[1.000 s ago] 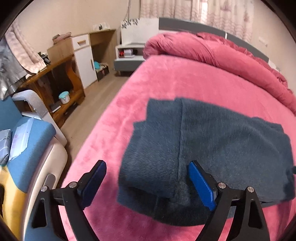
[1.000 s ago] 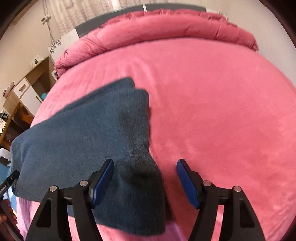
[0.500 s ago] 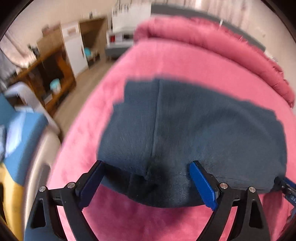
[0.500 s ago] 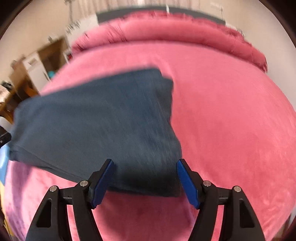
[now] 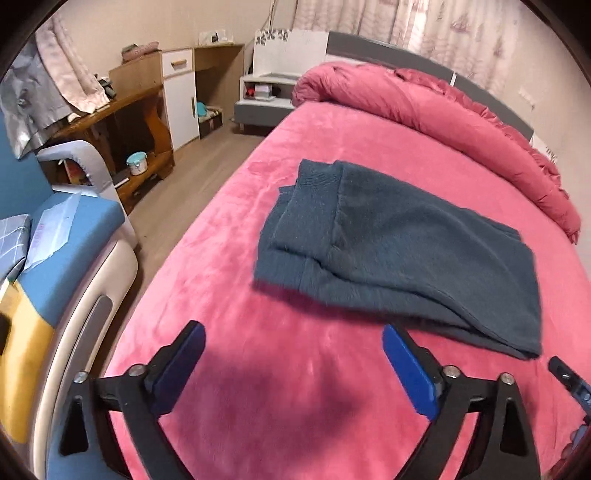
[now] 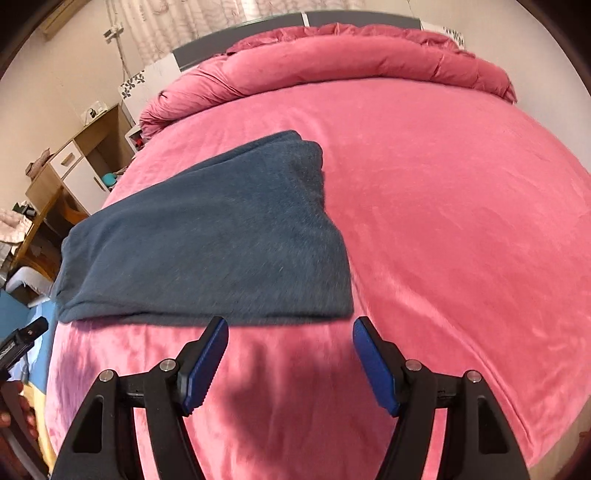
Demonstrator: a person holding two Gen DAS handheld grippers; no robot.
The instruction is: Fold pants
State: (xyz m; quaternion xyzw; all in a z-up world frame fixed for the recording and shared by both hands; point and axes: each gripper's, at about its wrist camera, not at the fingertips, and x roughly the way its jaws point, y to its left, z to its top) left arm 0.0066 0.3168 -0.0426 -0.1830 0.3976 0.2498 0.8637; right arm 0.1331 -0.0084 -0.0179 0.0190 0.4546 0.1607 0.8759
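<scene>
On bed (image 5: 332, 369): pants (image 5: 399, 251) (lengthwise left-right)

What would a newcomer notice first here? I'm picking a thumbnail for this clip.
The dark blue folded pants stand out against the big pink bed, lying toward its left side. Next, the left gripper and right gripper, both open over bare blanket just short of the pants. A rolled pink duvet lines the headboard.

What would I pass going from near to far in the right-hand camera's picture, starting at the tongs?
Right tongs → bare pink bedspread → folded dark blue pants → more bedspread → rolled-up pink quilt → grey headboard → curtains.
</scene>
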